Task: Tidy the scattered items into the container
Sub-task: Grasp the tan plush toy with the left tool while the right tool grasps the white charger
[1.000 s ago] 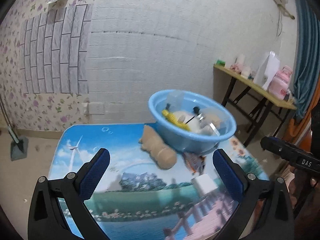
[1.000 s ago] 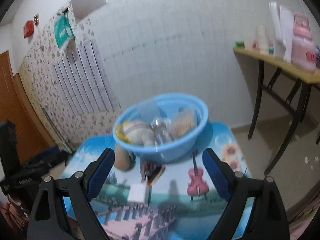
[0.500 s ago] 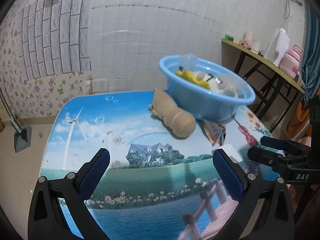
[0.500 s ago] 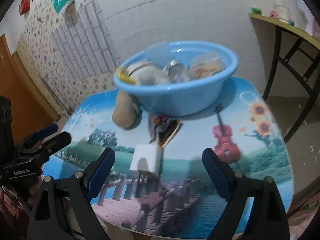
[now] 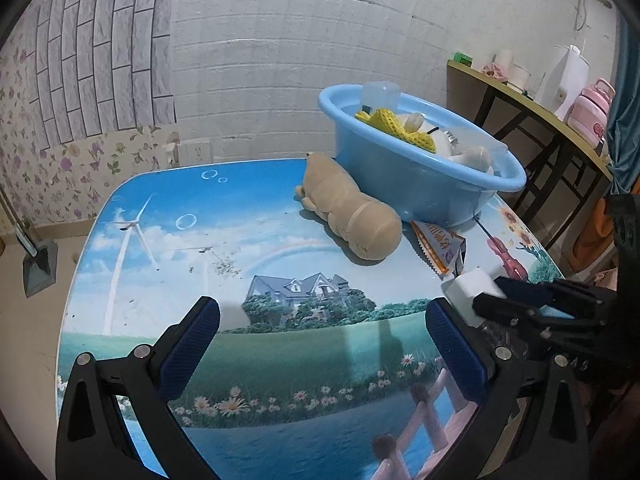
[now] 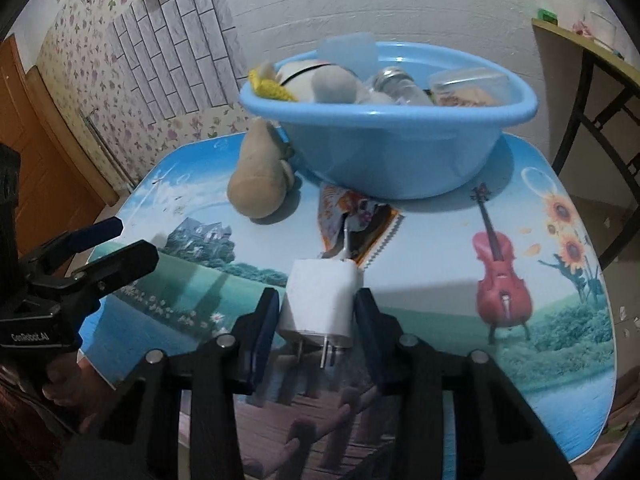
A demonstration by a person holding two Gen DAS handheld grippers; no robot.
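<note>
A blue plastic basin (image 5: 424, 184) (image 6: 384, 148) holding several items stands at the far side of the picture-printed table (image 5: 224, 272). A tan plush toy (image 5: 352, 208) (image 6: 260, 176) lies against it, and a snack packet (image 5: 440, 244) (image 6: 352, 220) lies in front. My right gripper (image 6: 318, 312) has its two fingers on either side of a white plug adapter (image 6: 322, 300) (image 5: 472, 288) on the table, pads at its sides. My left gripper (image 5: 320, 344) is open and empty above the table's near part.
A wooden side table (image 5: 532, 100) with a pink bottle (image 5: 592, 108) and cups stands at the right, by a teal curtain. A white tiled wall is behind the table. The left gripper shows at the left edge of the right wrist view (image 6: 96, 256).
Both grippers came down and closer to the table. The right gripper's fingers closed in from wide open around the white adapter. The left gripper stayed open.
</note>
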